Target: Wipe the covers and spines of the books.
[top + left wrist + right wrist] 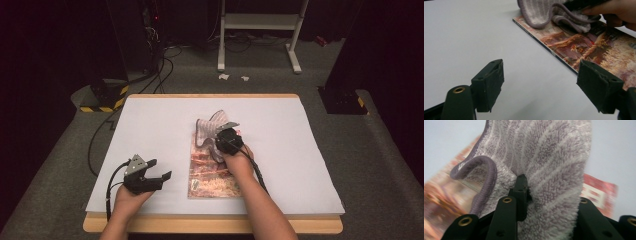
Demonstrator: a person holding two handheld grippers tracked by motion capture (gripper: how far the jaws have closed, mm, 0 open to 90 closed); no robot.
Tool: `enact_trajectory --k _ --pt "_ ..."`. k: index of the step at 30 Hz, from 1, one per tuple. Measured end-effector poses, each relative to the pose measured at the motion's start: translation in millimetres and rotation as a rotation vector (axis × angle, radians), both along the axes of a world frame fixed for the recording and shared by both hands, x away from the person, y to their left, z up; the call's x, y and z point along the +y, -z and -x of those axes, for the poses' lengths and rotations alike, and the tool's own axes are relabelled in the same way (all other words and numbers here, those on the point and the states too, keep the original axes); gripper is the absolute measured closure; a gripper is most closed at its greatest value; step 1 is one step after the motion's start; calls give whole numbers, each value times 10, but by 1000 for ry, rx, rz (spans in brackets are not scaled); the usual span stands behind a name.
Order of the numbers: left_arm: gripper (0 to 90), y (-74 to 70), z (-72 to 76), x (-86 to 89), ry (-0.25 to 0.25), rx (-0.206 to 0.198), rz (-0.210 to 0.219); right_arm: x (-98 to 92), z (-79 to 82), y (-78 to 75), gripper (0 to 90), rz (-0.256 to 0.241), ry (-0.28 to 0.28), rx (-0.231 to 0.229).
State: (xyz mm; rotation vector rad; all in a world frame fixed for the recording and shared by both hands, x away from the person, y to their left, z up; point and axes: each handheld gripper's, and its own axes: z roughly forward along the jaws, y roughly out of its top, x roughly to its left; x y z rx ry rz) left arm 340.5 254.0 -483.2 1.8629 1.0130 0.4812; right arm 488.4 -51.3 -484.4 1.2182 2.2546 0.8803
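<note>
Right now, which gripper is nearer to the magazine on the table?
Right. The right gripper is above the magazine, clamping the striped cloth on it; the left gripper hovers open beside its left edge.

My lilac striped terry cloth (209, 131) lay bunched on the far end of the reddish magazine (212, 172), which rested flat on the white table.

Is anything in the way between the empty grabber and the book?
Nothing visible is. The left gripper hangs open over bare table, and the book lies just beyond its jaws. The cloth, pinched in the right gripper, lies on the book's far end.
</note>
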Motion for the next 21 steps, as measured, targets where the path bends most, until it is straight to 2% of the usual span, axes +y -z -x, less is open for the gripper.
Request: enact_trajectory --k 5,10,16,21 --pt "220 10 -8 -19 1 3 -9 -282 27 -7 687 -9 44 2" --pt "220 19 -20 -26 1 7 -13 -464 33 -23 687 0 73 0" --pt "220 27 -14 -11 -2 9 -16 -558 24 -29 684 -1 94 1" --pt "220 24 0 16 -9 9 -13 -561 5 -44 685 14 100 2"
